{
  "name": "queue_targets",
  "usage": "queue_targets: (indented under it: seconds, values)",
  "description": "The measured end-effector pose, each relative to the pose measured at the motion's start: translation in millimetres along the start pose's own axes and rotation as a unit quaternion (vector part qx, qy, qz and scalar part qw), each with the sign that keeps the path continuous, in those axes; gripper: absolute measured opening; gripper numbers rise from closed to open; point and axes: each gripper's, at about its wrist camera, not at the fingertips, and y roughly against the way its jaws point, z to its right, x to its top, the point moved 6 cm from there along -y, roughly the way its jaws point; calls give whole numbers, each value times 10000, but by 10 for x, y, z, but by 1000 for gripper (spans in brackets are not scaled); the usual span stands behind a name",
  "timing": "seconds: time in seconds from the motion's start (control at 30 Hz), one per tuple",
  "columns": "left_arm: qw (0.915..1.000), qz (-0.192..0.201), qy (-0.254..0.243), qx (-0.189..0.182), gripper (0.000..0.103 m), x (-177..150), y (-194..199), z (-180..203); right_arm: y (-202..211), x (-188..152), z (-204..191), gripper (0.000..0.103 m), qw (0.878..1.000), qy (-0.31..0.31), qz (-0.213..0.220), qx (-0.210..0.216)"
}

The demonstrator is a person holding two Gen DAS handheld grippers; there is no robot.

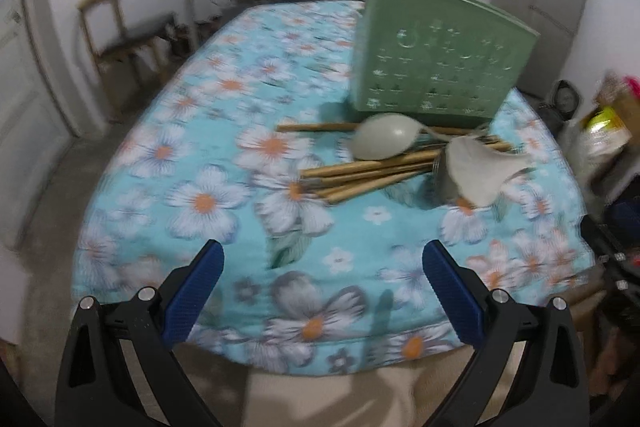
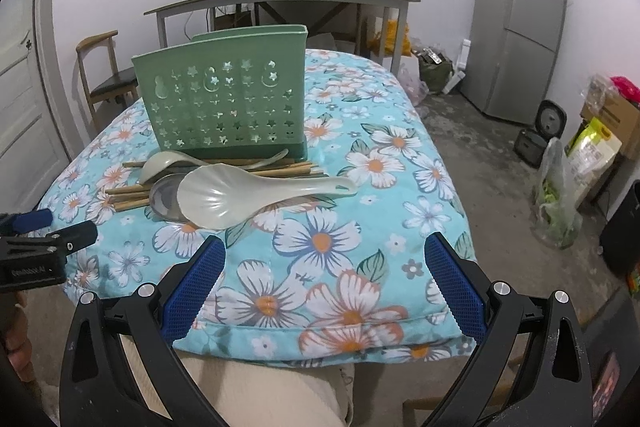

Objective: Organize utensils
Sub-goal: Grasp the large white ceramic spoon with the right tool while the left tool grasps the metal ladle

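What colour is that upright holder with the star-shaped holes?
The holder is pale green; the right wrist view shows it best.

Bench under a blue floral cloth (image 2: 360,227), carrying a green holder (image 2: 224,103), chopsticks (image 2: 128,197), ladles and a pale rice spoon (image 2: 240,195).

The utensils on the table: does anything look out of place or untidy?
Yes. The rice paddle, ladle, strainer and chopsticks lie heaped on the floral cloth before the green holder, not inside it. Nothing looks broken or spilled.
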Motion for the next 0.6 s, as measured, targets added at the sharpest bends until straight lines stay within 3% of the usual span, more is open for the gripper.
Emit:
queue_targets:
  seconds: [0.1,0.13,0.3,0.5,0.6]
  values:
    - [9950,-168,400,-898,97,28,-129,12,-69,-12,-5,95,10000,11,-55,70]
    - [9935,-177,506,-1002,97,43,-147,11,-88,-18,-7,95,9999,20,-65,82]
    - [9917,-172,642,-1104,97,179,-260,28,-201,-37,-10,95,9998,80,-111,154]
    - [9936,55,321,-1086,97,277,-281,127,-343,-30,-10,95,9993,25,-232,296]
    - [9937,268,-81,-1086,90,315,-246,234,-399,-18,-6,95,9991,-33,-259,339]
